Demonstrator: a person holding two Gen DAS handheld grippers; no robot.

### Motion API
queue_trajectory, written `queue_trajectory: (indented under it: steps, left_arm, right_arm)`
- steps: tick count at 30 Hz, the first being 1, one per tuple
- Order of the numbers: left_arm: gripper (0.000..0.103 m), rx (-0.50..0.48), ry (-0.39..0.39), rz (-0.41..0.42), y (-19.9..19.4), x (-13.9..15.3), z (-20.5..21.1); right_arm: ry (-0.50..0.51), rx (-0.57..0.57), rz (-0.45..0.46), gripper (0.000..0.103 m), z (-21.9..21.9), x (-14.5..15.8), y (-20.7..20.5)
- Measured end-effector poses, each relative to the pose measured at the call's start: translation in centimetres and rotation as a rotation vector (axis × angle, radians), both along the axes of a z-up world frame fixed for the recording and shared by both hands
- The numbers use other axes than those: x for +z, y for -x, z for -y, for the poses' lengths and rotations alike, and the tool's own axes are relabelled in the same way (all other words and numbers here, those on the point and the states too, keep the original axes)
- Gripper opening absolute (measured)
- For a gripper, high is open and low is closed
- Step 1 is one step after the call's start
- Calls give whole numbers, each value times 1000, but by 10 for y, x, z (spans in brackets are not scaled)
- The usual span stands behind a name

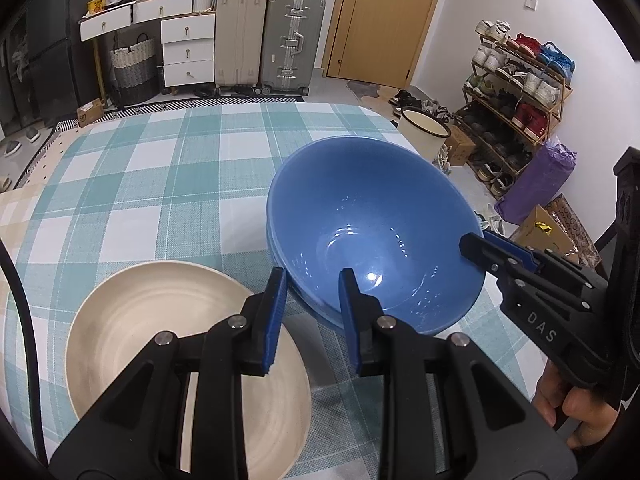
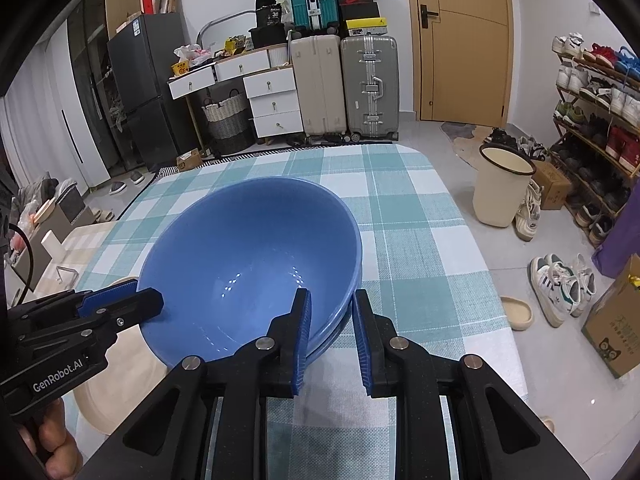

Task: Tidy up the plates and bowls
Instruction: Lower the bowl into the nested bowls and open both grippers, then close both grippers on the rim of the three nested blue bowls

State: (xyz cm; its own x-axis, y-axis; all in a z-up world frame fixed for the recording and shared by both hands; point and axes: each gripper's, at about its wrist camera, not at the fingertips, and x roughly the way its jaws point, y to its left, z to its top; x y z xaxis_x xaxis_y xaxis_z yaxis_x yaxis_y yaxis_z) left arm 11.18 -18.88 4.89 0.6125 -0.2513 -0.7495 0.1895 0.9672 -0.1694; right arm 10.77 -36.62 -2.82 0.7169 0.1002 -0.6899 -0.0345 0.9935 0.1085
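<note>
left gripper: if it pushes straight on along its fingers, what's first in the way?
Likely the blue bowl itself: the left gripper already straddles its near rim, so going on would drive it deeper over the wall. Depth past that is unclear.

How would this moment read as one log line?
left gripper: shut on blue bowl rim | right gripper: same | cream plate: beside

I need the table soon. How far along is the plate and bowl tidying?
Done: the blue bowls already sit nested. In hand: the left claw and right claw each clamp opposite rims of that stack. Left: the cream plate lies separate on the checked tablecloth.
</note>
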Motion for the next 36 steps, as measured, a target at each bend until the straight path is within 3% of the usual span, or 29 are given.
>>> queue_trajectory:
  steps: [6, 9, 11, 13, 16, 18, 20, 22, 25, 36]
  left_arm:
    - [22, -1, 2, -3, -1, -1, -1]
    - [26, -4, 9, -1, -1, 0, -2]
    - [34, -13, 32, 4, -2, 2, -5]
    - [50, -14, 35, 8, -4, 5, -8]
    - [66, -8, 32, 22, -6, 12, -12]
    - [78, -5, 36, 30, -7, 16, -16]
    - [83, 0, 44, 38, -9, 18, -20]
    - [87, -4, 55, 27, -13, 17, -23]
    - [102, 7, 80, 10, -18, 12, -29]
    - [102, 38, 259, -95, -45, -24, -42]
  right_arm:
    - [-1, 0, 7, 20, 2, 3, 2]
    - [-8, -1, 8, 25, 4, 5, 3]
    - [-16, 0, 11, 35, 6, 6, 4]
    - [-31, 0, 18, 47, 8, 8, 5]
    - [-54, 0, 27, 55, 11, 13, 6]
    - [-67, 8, 31, 70, 13, 16, 6]
    - [-84, 9, 42, 89, 15, 18, 7]
    - [-91, 1, 49, 95, 16, 19, 7]
    - [-109, -9, 47, 99, 19, 16, 6]
    - [-255, -10, 19, 100, 31, -11, -1]
